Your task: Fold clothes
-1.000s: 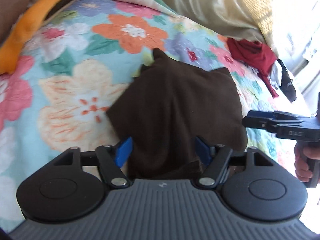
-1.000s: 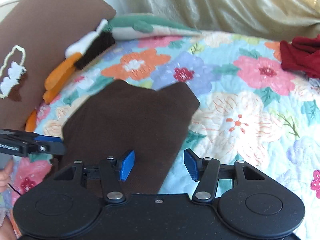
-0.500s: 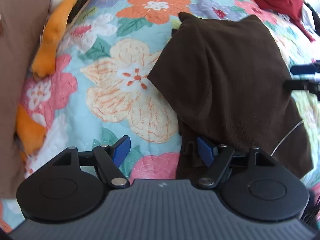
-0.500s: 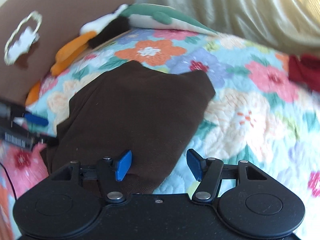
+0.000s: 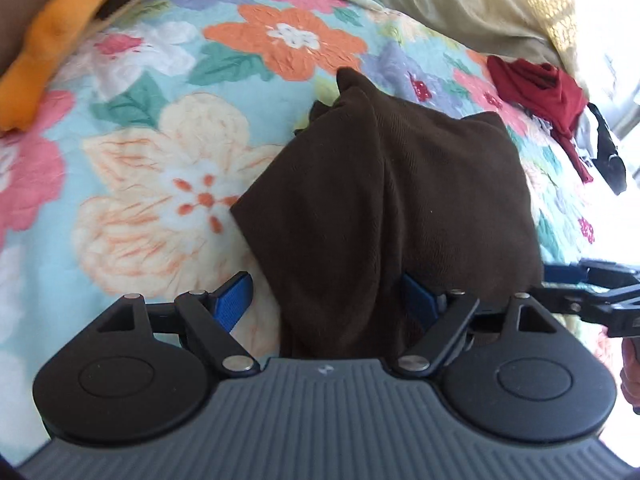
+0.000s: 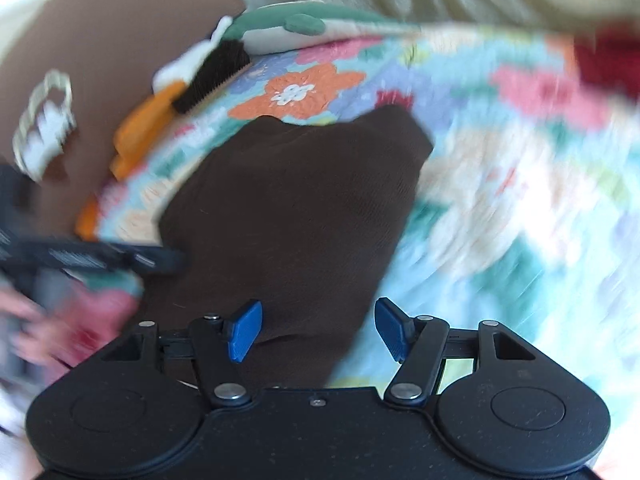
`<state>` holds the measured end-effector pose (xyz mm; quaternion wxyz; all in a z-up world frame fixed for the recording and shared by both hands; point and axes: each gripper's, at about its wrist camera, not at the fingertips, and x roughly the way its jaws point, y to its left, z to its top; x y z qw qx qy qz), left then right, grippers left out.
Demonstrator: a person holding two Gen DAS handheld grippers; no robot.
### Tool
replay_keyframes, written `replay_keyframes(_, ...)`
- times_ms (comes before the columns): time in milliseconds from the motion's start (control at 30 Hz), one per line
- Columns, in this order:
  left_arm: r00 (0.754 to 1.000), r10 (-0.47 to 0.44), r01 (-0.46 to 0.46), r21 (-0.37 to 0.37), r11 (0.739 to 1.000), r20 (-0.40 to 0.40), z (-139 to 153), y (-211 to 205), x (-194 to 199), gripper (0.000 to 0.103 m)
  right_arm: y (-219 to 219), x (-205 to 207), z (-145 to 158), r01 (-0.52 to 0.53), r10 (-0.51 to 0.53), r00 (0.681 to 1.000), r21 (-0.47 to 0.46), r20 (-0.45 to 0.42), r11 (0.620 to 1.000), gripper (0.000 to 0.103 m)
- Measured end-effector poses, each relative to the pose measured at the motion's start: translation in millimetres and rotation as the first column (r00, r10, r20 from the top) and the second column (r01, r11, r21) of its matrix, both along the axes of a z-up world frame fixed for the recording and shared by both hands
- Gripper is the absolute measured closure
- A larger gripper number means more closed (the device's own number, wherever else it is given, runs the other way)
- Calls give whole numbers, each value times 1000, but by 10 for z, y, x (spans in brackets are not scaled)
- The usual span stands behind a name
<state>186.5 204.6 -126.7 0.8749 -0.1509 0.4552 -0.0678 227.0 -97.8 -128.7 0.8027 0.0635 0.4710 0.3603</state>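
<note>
A dark brown folded garment (image 5: 392,200) lies on the floral quilt (image 5: 160,184); it also shows in the right wrist view (image 6: 288,208). My left gripper (image 5: 328,300) is open, its blue pads astride the garment's near end. My right gripper (image 6: 316,332) is open over the garment's near right edge, and it shows at the right of the left wrist view (image 5: 576,292). The left gripper shows blurred at the left of the right wrist view (image 6: 92,258).
A crumpled red garment (image 5: 540,88) and a black item (image 5: 608,152) lie at the far right of the quilt (image 6: 500,200). An orange plush toy (image 5: 52,48) and a brown pillow (image 6: 100,68) sit to the left. A pale curtain (image 5: 460,8) hangs behind.
My left gripper has swung back to the right, so the brown garment's near end now lies between its open pads. The right wrist view is blurred by motion. Both stay open.
</note>
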Motion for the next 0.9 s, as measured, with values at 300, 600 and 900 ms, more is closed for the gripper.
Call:
replay_keyframes(300, 993, -82, 98, -211, 973, 81, -121, 52, 104, 58, -186, 226, -391, 80, -27, 975, 232, -221, 970, 32)
replay_keyframes(600, 998, -50, 56, -319, 946, 26, -240, 228, 209, 43, -25, 249, -175, -93, 113, 991, 246, -71, 965, 68)
replay_keyframes(900, 999, 22, -16, -151, 988, 38, -21, 167, 155, 42, -185, 165, -184, -38, 61, 995, 272, -77, 962, 68)
